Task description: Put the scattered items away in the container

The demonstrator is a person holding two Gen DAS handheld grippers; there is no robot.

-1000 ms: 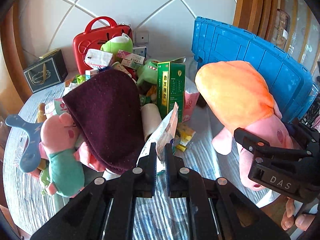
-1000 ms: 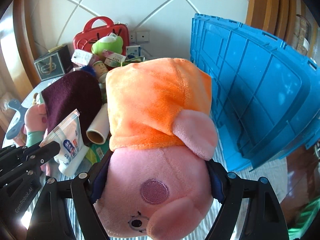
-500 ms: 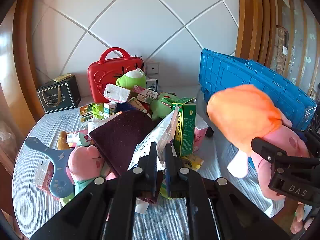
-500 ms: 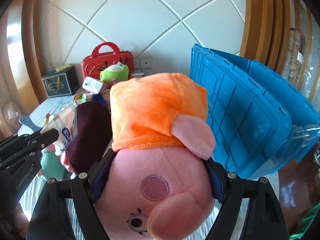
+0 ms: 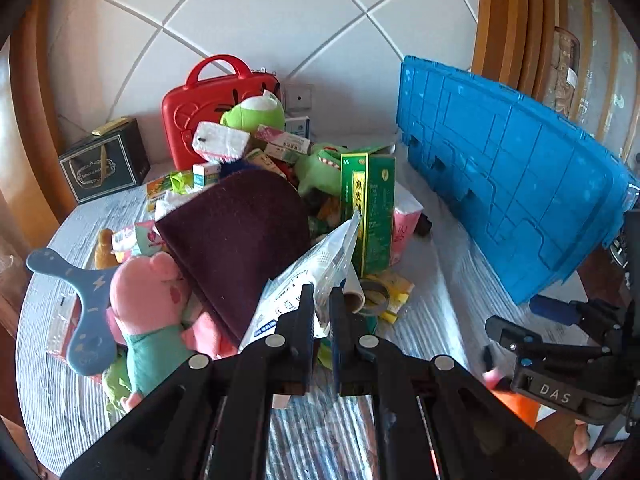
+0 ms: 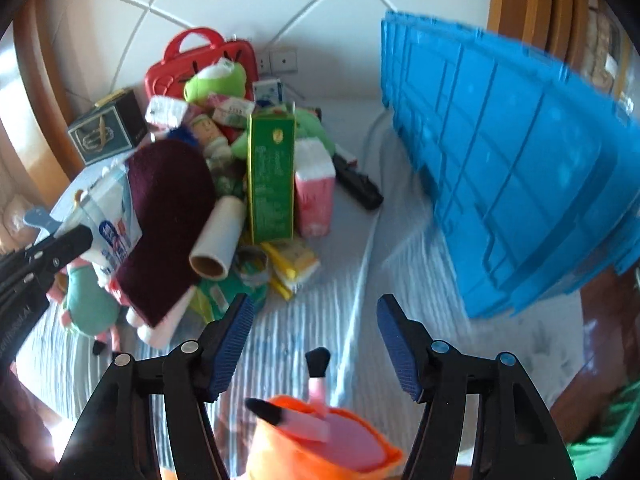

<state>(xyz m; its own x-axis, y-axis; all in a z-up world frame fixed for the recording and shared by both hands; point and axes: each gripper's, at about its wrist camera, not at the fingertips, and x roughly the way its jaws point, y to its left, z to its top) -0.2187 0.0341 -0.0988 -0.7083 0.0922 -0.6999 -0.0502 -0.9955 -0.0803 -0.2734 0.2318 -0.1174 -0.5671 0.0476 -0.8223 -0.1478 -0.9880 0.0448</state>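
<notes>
Round table (image 5: pixel 448 304) with a pale striped cloth, crowded on one side.

A heap of small goods lies ahead and left of both sets of jaws: a maroon cloth (image 5: pixel 240 236), a pink pig doll in green (image 5: pixel 148 312), a blue boomerang toy (image 5: pixel 80 316), a cardboard tube (image 6: pixel 218 242), an upright green box (image 6: pixel 270 176) touching a pink tissue pack (image 6: pixel 314 196). Farther back stand a red case (image 5: pixel 212 108) and a dark gift box (image 5: pixel 104 164). A blue crate (image 6: pixel 520 184) stands ahead and right of the jaws.
</notes>
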